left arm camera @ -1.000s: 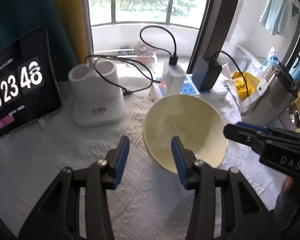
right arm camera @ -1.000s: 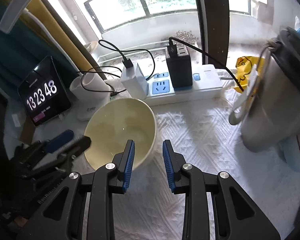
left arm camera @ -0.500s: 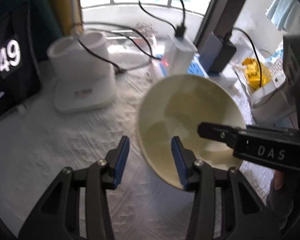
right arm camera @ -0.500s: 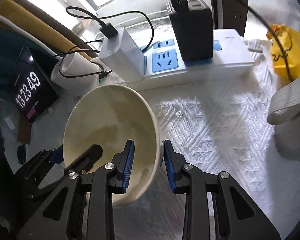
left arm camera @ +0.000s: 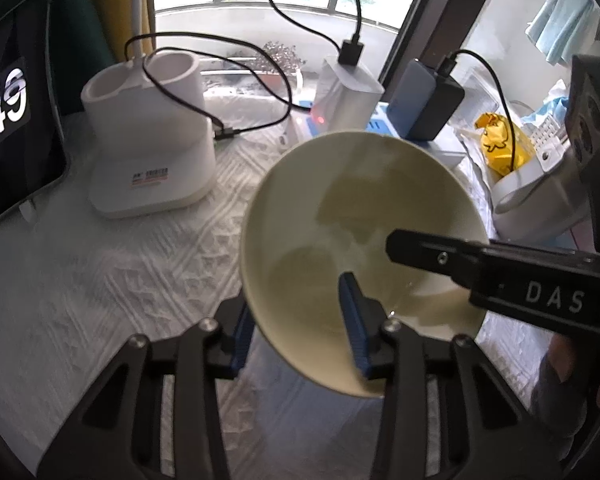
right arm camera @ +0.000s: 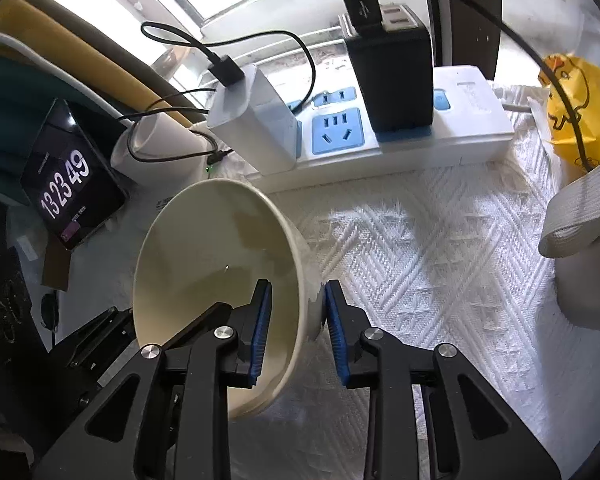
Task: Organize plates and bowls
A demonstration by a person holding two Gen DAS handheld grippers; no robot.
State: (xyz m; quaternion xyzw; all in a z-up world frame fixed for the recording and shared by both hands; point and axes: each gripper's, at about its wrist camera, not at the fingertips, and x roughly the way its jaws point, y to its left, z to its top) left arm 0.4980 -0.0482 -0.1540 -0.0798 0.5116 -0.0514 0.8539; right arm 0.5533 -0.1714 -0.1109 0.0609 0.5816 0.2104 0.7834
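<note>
Clock screen [right arm camera: 66, 184] reads "13 23 49". My right gripper [left arm camera: 540, 292] has "DAS" in white letters on its black side. Label on white stand [left arm camera: 150, 176] too small to read.
</note>
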